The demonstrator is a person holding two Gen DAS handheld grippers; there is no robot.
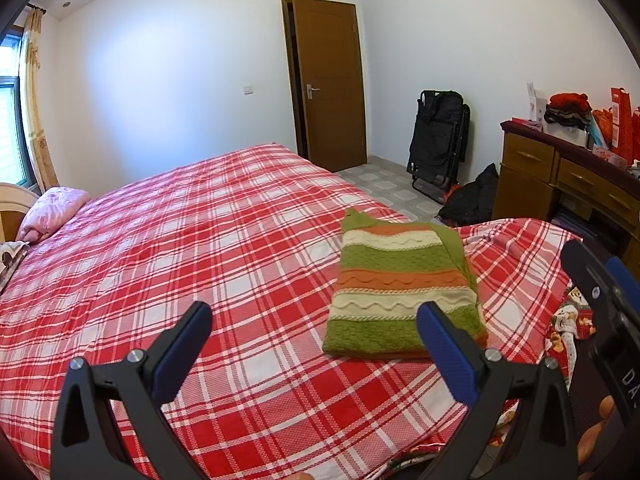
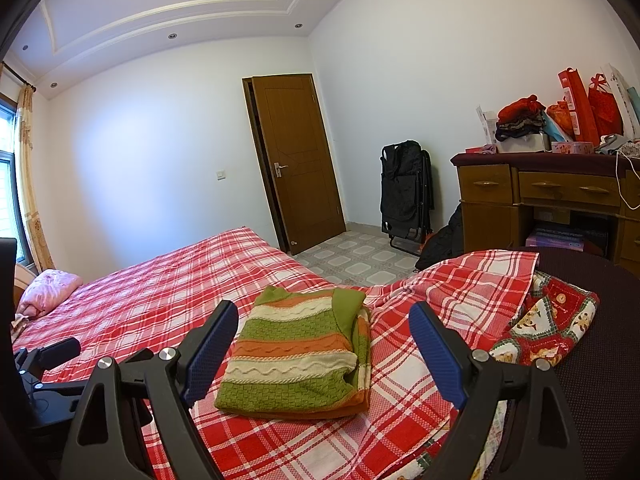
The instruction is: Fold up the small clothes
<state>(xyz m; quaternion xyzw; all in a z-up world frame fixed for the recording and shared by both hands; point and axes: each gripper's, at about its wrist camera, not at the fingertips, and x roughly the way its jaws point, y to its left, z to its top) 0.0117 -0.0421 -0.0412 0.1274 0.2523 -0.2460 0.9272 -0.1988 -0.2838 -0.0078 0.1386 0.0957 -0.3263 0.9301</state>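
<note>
A small knit sweater (image 1: 396, 288), striped green, orange and cream, lies folded into a neat rectangle on the red plaid bedspread (image 1: 200, 248). It also shows in the right wrist view (image 2: 300, 348). My left gripper (image 1: 316, 320) is open and empty, held above the bed just left of and in front of the sweater. My right gripper (image 2: 324, 320) is open and empty, held above the sweater's near edge. The right gripper also shows at the right edge of the left wrist view (image 1: 604, 304).
A pink pillow (image 1: 52, 212) lies at the bed's far left. A patterned quilt (image 2: 548, 328) bunches at the right corner of the bed. A wooden dresser (image 2: 560, 200) with piled clothes and bags, a folded black chair (image 2: 406, 192) and a brown door (image 2: 296, 156) stand beyond.
</note>
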